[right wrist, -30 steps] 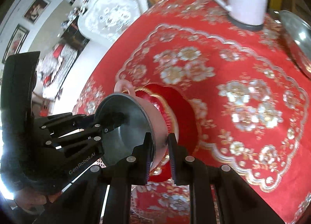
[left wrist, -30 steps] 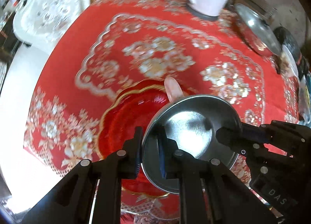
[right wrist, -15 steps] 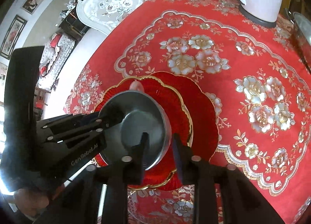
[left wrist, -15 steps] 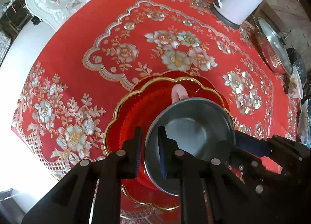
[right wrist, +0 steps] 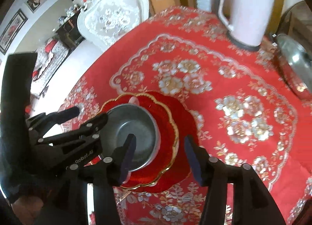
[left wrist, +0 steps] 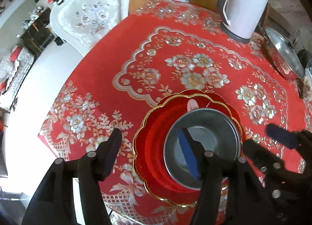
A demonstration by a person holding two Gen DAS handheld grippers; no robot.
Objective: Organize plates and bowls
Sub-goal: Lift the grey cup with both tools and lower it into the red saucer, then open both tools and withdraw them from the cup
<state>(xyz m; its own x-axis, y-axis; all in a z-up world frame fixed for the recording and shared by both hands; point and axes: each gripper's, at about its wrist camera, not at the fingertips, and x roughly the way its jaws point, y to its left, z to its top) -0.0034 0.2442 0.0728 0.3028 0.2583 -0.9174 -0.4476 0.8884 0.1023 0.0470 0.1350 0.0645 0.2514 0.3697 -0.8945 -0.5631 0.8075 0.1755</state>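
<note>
A steel bowl [left wrist: 212, 139] with a small pink handle [left wrist: 192, 105] rests upright inside a red scalloped plate with a gold rim [left wrist: 154, 147], near the table's front edge. My left gripper [left wrist: 150, 154] is open, with one finger over the tablecloth and its blue-padded finger above the bowl's left side. My right gripper [right wrist: 159, 156] is open too, straddling the bowl's right rim and the plate [right wrist: 169, 119] without gripping either. The bowl [right wrist: 140, 127] is empty. Each gripper shows in the other's view: the right gripper [left wrist: 259, 137] and the left gripper [right wrist: 89, 113].
A white electric kettle [left wrist: 243, 10] stands at the table's far right, with a steel pan lid [left wrist: 282, 55] beside it at the right edge. A white ornate chair [left wrist: 91, 16] stands beyond the far left. The red floral tablecloth [left wrist: 195, 53] drops off at the left.
Both grippers were shut on the bowl's rim, holding it tilted over the plate. The bowl now sits level in the plate, and both grippers have opened and let it go.
</note>
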